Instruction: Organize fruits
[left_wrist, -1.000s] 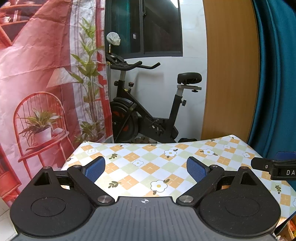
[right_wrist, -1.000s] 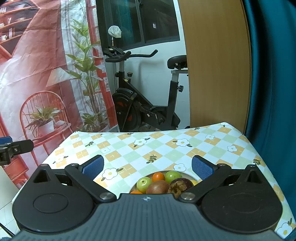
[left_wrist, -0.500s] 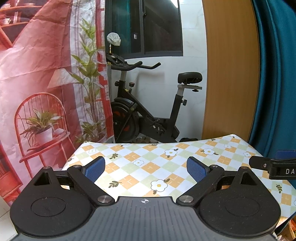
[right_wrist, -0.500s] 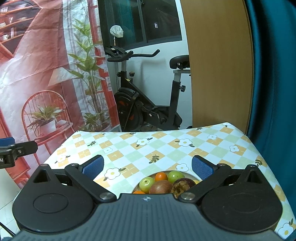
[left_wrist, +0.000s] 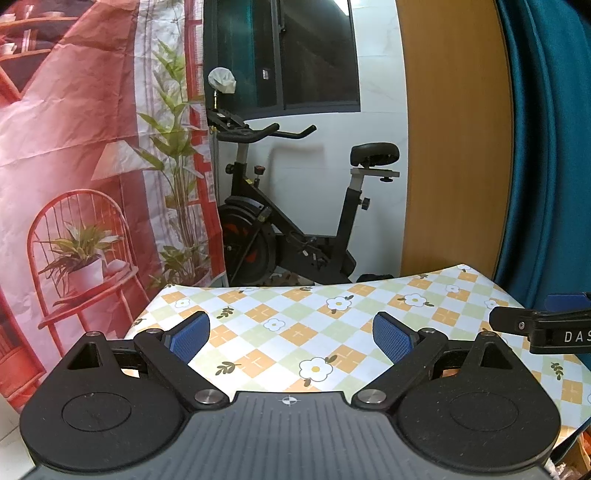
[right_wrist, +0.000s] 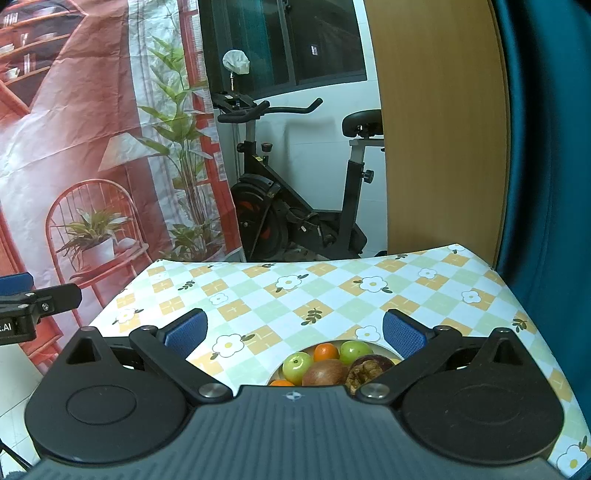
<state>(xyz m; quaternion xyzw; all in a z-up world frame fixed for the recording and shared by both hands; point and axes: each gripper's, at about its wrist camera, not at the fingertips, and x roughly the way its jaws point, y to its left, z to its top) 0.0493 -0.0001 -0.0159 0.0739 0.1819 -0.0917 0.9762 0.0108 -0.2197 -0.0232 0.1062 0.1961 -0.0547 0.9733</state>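
The fruit plate (right_wrist: 373, 345) is parked right under the right gripper (right_wrist: 293, 332), fingers spread wide and nothing held. Only bare tablecloth (left_wrist: 295, 332) is seen by the equally wide left gripper (left_wrist: 291, 332).

Both feeds look evenly lit to me, indoor light from overhead, soft shadows. Window (left_wrist: 284, 55) dark w/ small glare spot at top. Sharp centre, strong fisheye bend at edges; blue curtain (right_wrist: 546, 147) goes murky.

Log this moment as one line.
left gripper: open, empty | right gripper: open, above plate of fruit | nothing picked
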